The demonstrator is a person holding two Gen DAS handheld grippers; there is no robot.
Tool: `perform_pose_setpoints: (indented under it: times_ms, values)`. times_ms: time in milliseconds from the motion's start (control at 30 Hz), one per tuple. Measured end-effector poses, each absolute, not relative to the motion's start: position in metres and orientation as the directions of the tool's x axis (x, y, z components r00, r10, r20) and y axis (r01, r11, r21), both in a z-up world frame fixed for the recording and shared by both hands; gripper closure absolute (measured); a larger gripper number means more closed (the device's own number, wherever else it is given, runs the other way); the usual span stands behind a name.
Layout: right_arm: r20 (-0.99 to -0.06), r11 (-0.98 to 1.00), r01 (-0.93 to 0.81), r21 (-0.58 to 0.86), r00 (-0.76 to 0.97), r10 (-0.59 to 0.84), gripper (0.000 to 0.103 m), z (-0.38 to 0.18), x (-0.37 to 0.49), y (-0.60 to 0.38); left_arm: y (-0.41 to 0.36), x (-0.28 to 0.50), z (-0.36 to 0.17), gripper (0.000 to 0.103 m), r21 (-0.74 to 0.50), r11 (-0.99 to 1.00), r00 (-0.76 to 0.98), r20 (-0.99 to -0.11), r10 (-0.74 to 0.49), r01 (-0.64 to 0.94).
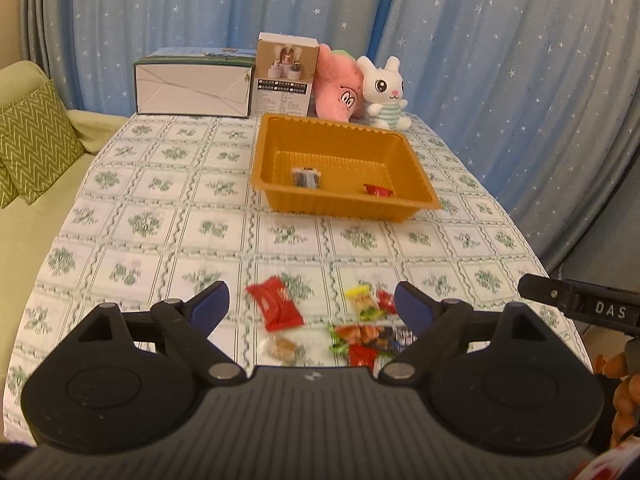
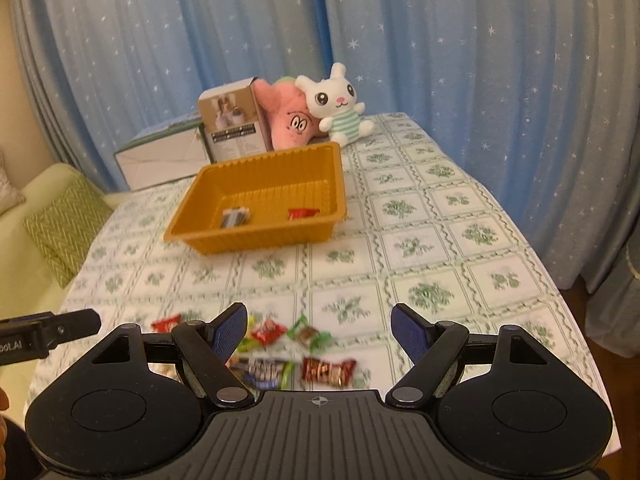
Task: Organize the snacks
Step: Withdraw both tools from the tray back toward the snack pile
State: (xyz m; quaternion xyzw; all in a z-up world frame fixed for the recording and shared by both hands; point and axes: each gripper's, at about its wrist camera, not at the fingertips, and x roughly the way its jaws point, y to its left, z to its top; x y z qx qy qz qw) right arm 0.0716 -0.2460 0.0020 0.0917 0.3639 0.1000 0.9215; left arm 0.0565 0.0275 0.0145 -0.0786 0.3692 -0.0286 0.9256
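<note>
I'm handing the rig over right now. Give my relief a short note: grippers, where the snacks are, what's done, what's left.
Left gripper: open, empty, above the near snack pile.
Right gripper: open, empty, above the same pile.
Tray: mid-table, holding two snacks, a dark striped pack and a red candy.
Pile: near table edge, including a red pack, a yellow candy and a brown bar.
Done: two snacks in the tray.
Left: move the remaining pile into the tray.
</note>
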Motion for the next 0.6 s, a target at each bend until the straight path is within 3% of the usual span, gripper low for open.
perform_pose_setpoints:
  times_ms: [600]
  values:
    - [-0.678,0.96,-0.107,0.26,0.687,0.26,0.024,-0.012,0.046,-0.247,0.026,0.033,0.005,0.014,-0.14,0.99,0.715,-0.693,-0.093,-0.007]
